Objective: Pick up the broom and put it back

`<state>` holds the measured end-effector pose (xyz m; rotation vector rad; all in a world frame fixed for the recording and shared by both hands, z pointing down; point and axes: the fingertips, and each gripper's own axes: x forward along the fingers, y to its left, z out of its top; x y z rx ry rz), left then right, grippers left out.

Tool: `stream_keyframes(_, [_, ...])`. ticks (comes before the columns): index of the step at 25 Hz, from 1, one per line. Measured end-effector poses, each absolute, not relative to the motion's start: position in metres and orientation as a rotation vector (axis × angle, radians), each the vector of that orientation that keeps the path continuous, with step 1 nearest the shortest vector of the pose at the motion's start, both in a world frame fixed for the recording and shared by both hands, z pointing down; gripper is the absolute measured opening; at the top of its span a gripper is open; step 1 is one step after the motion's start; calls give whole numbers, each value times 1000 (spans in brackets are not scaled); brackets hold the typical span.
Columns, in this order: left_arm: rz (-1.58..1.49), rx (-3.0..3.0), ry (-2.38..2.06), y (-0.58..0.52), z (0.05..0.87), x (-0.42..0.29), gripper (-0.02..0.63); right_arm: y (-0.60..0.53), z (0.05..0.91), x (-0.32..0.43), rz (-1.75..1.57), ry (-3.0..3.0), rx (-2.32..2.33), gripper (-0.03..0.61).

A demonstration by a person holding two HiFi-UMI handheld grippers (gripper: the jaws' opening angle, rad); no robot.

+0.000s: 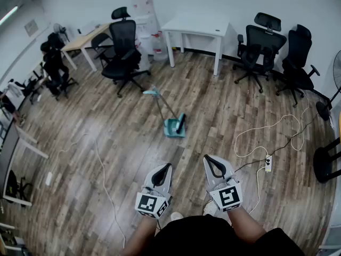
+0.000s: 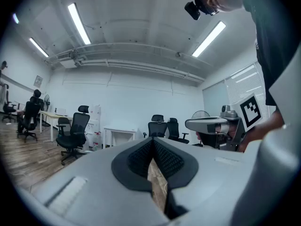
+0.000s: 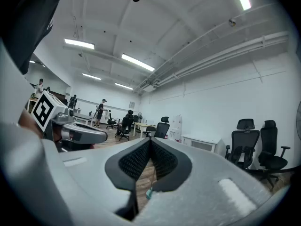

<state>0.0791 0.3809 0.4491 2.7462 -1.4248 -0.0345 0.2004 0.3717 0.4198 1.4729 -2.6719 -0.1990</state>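
Plank flooring (image 1: pixel 224 116) carries the teal broom (image 1: pixel 173 128), lying flat well ahead of the left gripper (image 1: pixel 167 167); that and the right gripper (image 1: pixel 208 159), 2 together, are clenched on nothing.

No words, numbers or brand names are showing clearly enough to read. The left gripper (image 1: pixel 167 167) and the right gripper (image 1: pixel 209 159) are carrying black-and-white square markers (image 1: pixel 153 204), patterns rather than letters. Left of the white table (image 1: pixel 197 24), a white stack (image 1: pixel 146 20) is bearing red marks too small to read. Further left of the table, a wall notice (image 1: pixel 31 27) is hanging, its print blurred.
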Motion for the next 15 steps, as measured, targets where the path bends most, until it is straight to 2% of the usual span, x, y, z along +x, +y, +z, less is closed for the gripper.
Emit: stream_keyframes(15, [131, 2834, -1385, 398, 461, 43, 18, 376, 428, 169, -138, -2619, 1601, 3])
